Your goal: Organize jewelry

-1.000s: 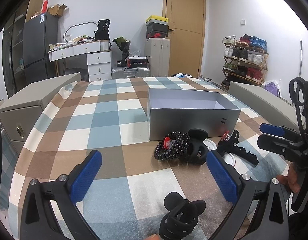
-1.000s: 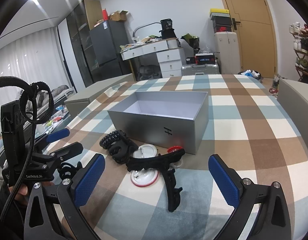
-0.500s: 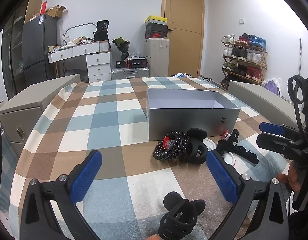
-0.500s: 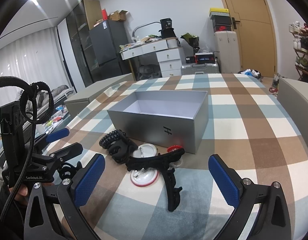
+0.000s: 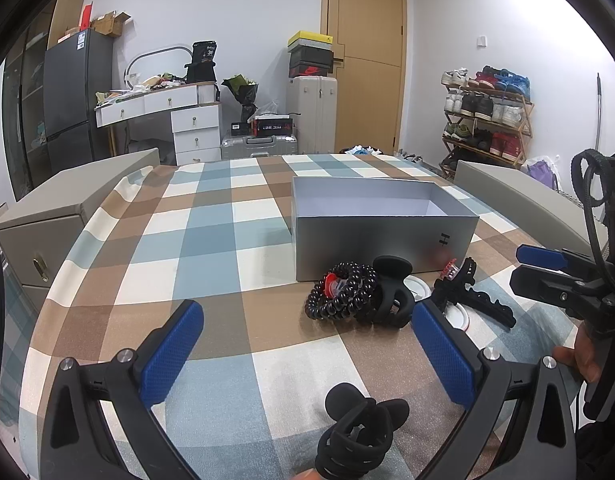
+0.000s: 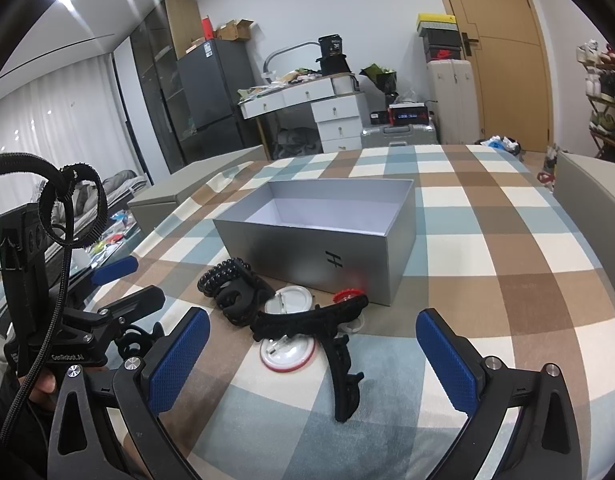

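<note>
The desk, under a checked cloth, carries everything. On it stands one open silver box, and what shows of its inside is bare, so by my judgement the sorting has not begun: every piece is still to go in.

The left claw is spread wide and holds nothing; a black claw clip lies on the cloth just below its fingers. The right claw is equally wide and empty, hovering over the pile.

That pile sits just in front of the box. Counted: three black hair clips in all, namely the near one, a rounded one against the coils, and a long toothed one lying across the badges. One bundle of black spiral hair ties. Two round white badges show clearly. A small red piece touches the box wall; what it is I cannot tell.
</note>
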The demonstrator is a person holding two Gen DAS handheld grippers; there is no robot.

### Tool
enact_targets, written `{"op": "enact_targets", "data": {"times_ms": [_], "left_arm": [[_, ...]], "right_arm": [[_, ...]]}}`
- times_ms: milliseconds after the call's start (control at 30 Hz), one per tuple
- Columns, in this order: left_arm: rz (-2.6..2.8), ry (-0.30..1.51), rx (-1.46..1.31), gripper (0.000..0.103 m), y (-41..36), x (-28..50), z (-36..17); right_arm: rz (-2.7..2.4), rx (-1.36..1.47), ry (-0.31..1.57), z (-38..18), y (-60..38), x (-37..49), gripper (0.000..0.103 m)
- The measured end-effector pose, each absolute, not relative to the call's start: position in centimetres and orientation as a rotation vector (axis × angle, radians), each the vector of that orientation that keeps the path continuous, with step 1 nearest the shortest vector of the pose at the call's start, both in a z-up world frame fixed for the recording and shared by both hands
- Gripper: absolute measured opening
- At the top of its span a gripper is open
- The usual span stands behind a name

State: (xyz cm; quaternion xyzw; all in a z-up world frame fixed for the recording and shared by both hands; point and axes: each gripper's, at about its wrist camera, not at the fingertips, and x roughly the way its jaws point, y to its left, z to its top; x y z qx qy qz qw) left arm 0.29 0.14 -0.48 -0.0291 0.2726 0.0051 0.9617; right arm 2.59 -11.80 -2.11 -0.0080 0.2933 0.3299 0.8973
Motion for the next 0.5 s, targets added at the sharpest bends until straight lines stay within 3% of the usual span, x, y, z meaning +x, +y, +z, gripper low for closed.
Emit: {"op": "enact_targets", "data": {"times_ms": [500], "left_arm": [[0.010, 0.552, -0.058, 0.102, 0.01, 0.26, -0.47]], "right_arm": [[0.681, -0.009, 0.612, -2.29, -11.85, 2.72, 0.103]]}}
